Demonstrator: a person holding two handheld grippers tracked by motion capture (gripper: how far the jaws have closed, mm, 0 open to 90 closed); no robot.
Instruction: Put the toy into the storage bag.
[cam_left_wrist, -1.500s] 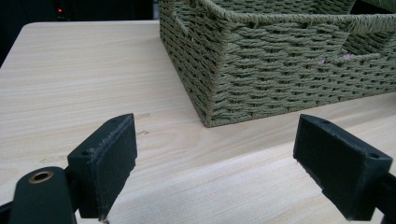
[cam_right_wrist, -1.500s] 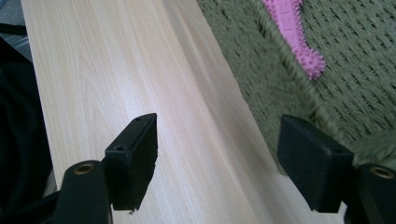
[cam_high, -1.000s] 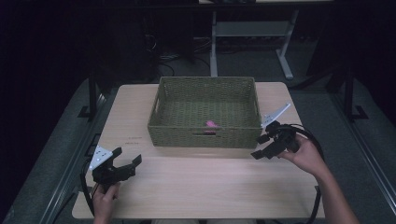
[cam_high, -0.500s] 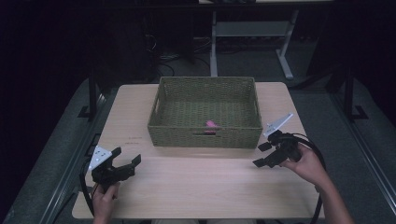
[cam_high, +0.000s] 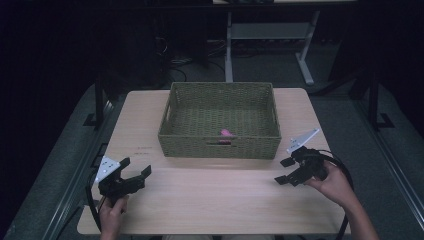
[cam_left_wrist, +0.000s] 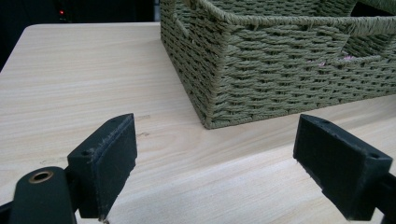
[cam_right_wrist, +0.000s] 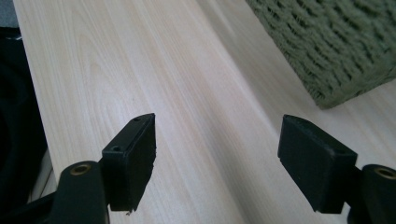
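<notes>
Left gripper (cam_high: 134, 176) sits at about eight o'clock on the bench (cam_high: 215, 200) in the high view, held by a hand (cam_high: 111, 215) that comes in from the lower edge, its grey three-cornered plate toward the outer side. Its jaws are spread wide with nothing between them, and they point toward the near left corner of the basket (cam_high: 220, 145), from which they are well apart. In the left gripper view the two black jaws rise either side of bare pale wood, and the basket's (cam_left_wrist: 261, 79) woven green corner stands beyond them at about one o'clock, with a handle slot cut in its long wall.

At the middle of the bench, toward twelve o'clock, the basket stands square to the bench edge. Inside it, on the floor close to the near wall and a little right of centre, lies a small pink thing (cam_high: 227, 133); what it is cannot be told at this size. A trace of pink also shows through the slot in the left gripper view (cam_left_wrist: 346, 58).

Right gripper (cam_high: 284, 171) is at about four o'clock, in the person's right hand (cam_high: 334, 184), with a black cable looping round behind it. Its jaws also stand spread and hold nothing, pointing leftward across the bench, near the basket's near right corner but not touching it. In the right gripper view the jaws frame bare wood grain, and the basket's (cam_right_wrist: 336, 51) corner lies at about two o'clock.
</notes>
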